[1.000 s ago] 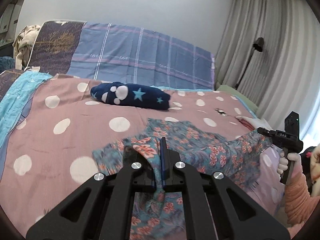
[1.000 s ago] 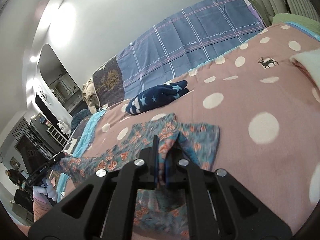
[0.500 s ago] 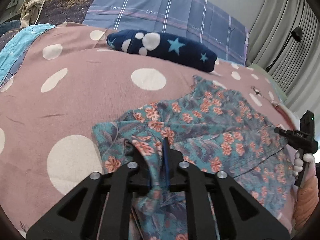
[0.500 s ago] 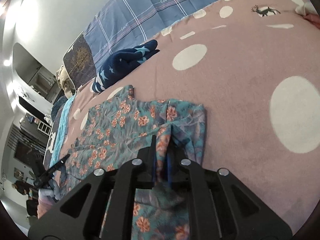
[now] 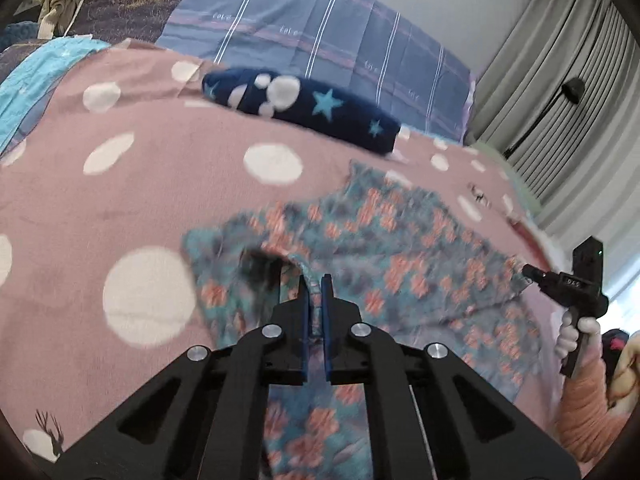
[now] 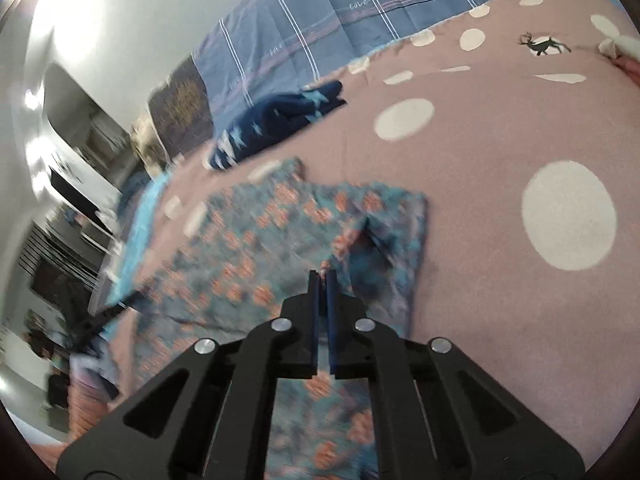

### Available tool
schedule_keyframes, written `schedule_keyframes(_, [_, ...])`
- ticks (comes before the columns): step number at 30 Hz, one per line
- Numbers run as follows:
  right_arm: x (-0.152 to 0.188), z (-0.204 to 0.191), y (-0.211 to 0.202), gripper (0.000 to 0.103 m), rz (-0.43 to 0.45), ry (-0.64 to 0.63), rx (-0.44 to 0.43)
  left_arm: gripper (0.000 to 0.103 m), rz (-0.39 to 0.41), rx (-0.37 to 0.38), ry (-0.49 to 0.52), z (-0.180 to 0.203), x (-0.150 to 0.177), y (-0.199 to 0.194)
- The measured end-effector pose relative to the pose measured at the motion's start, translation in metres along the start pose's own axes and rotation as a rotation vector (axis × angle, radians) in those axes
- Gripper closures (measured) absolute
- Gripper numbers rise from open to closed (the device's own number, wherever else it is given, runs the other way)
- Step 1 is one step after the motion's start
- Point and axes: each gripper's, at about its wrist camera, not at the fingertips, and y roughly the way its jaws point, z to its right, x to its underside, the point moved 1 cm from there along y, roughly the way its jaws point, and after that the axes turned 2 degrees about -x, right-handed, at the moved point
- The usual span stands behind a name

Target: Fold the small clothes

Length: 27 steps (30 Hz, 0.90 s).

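Observation:
A teal garment with orange flowers [image 5: 400, 248] lies spread on the pink dotted blanket [image 5: 132, 184]. My left gripper [image 5: 315, 280] pinches a ridge of its near left edge; the jaws are closing, with a strip of cloth between the blue pads. In the right wrist view the same floral garment [image 6: 280, 232] is blurred. There my right gripper [image 6: 322, 274] is at its near right corner, jaws closing on a fold of cloth. In the left wrist view a gloved hand [image 5: 576, 332] holds the right gripper [image 5: 528, 270] at the garment's right edge.
A folded navy cloth with stars and paw prints [image 5: 304, 108] lies further up the bed. Behind it a blue plaid cover [image 5: 320, 44] leans on the wall. Grey curtains [image 5: 560, 92] and a lamp stand are at the right. An orange sleeve [image 5: 588, 412] is at the lower right.
Both grippers have sunk toward the bed with the garment's edge in them. The floral cloth, bunched and lifted a second ago, now lies flatter and wider on the blanket.

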Motion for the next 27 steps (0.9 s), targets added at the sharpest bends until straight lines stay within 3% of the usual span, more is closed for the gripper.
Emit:
schedule_keyframes(3, [-0.029, 0.001, -0.006, 0.100, 0.080, 0.050, -0.038, 0.098, 0.072, -0.001, -0.037, -0.003, -0.034, 0.000])
schedule_keyframes(4, [-0.040, 0.004, -0.006, 0.100, 0.104, 0.071, -0.041, 0.098, 0.100, -0.032, -0.052, -0.007, -0.046, 0.003])
schedule_keyframes(6, [-0.060, 0.013, 0.003, 0.099, 0.127, 0.092, 0.015, 0.094, 0.133, -0.141, -0.040, -0.015, -0.058, 0.012])
schedule_keyframes(7, [-0.065, 0.018, 0.008, 0.097, 0.126, 0.094, 0.061, 0.090, 0.143, -0.253, -0.011, -0.018, -0.062, 0.018])
schedule_keyframes(8, [-0.068, 0.022, 0.015, 0.097, 0.105, 0.096, 0.102, 0.087, 0.137, -0.293, 0.010, -0.018, -0.062, 0.021])
schedule_keyframes(9, [-0.068, 0.023, 0.018, 0.088, 0.086, 0.093, 0.110, 0.080, 0.128, -0.305, 0.033, -0.018, -0.061, 0.023])
schedule_keyframes(10, [-0.066, 0.024, 0.020, 0.076, 0.072, 0.084, 0.109, 0.070, 0.124, -0.291, 0.047, -0.019, -0.057, 0.022])
schedule_keyframes(12, [-0.062, 0.023, 0.019, 0.071, 0.072, 0.022, 0.126, 0.062, 0.112, -0.273, 0.065, -0.021, -0.049, 0.022])
schedule_keyframes(17, [-0.063, 0.027, 0.034, 0.058, -0.005, -0.081, 0.144, 0.060, -0.031, -0.229, 0.060, -0.034, -0.042, 0.050])
schedule_keyframes(22, [-0.071, 0.023, 0.067, 0.053, -0.092, -0.147, 0.171, 0.060, -0.105, -0.241, 0.065, -0.037, -0.053, 0.083])
schedule_keyframes(23, [-0.073, 0.023, 0.074, 0.053, -0.106, -0.148, 0.167, 0.061, -0.114, -0.227, 0.078, -0.035, -0.057, 0.087])
schedule_keyframes(24, [-0.076, 0.024, 0.081, 0.056, -0.116, -0.144, 0.164, 0.077, -0.119, -0.215, 0.091, -0.033, -0.058, 0.091])
schedule_keyframes(25, [-0.077, 0.025, 0.085, 0.085, -0.119, -0.143, 0.168, 0.094, -0.124, -0.203, 0.102, -0.029, -0.059, 0.093])
schedule_keyframes(26, [-0.078, 0.025, 0.089, 0.099, -0.120, -0.145, 0.177, 0.100, -0.126, -0.196, 0.106, -0.027, -0.061, 0.094])
schedule_keyframes(27, [-0.079, 0.024, 0.090, 0.099, -0.121, -0.140, 0.176, 0.101, -0.102, -0.201, 0.118, -0.022, -0.063, 0.089])
